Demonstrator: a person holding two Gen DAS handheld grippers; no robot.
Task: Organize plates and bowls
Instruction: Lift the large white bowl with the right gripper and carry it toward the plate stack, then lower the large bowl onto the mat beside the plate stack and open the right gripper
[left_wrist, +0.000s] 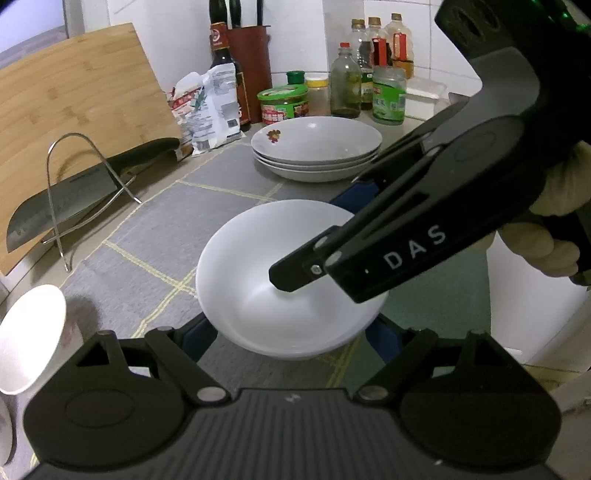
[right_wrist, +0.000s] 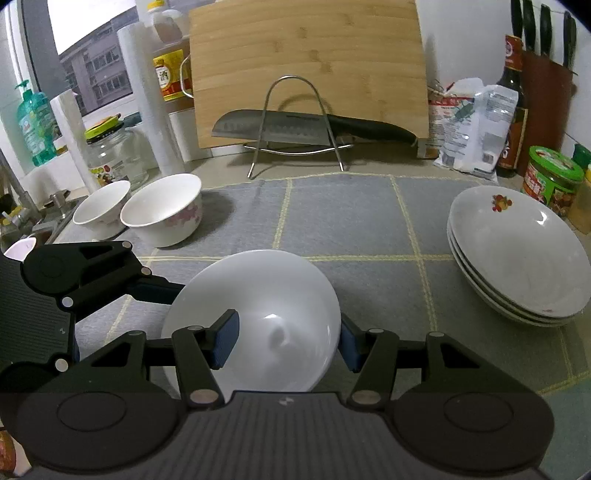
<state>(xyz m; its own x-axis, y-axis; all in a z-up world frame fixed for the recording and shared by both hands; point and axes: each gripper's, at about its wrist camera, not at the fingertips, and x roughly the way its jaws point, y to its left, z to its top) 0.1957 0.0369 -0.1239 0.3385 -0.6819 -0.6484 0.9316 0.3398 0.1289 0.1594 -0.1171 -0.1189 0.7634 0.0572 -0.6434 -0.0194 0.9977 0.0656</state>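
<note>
One plain white plate, shallow and glossy, is up off the grey checked mat, clamped at its rim by both the left gripper and right gripper. Three stacked plates right, two round bowls left.

Place: you are working at a home kitchen counter.
Signs: cleaver resting against bamboo cutting board; sauce bottles standing behind.

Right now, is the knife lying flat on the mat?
No. The knife rests on the wire rack in front of the cutting board, behind the mat.
</note>
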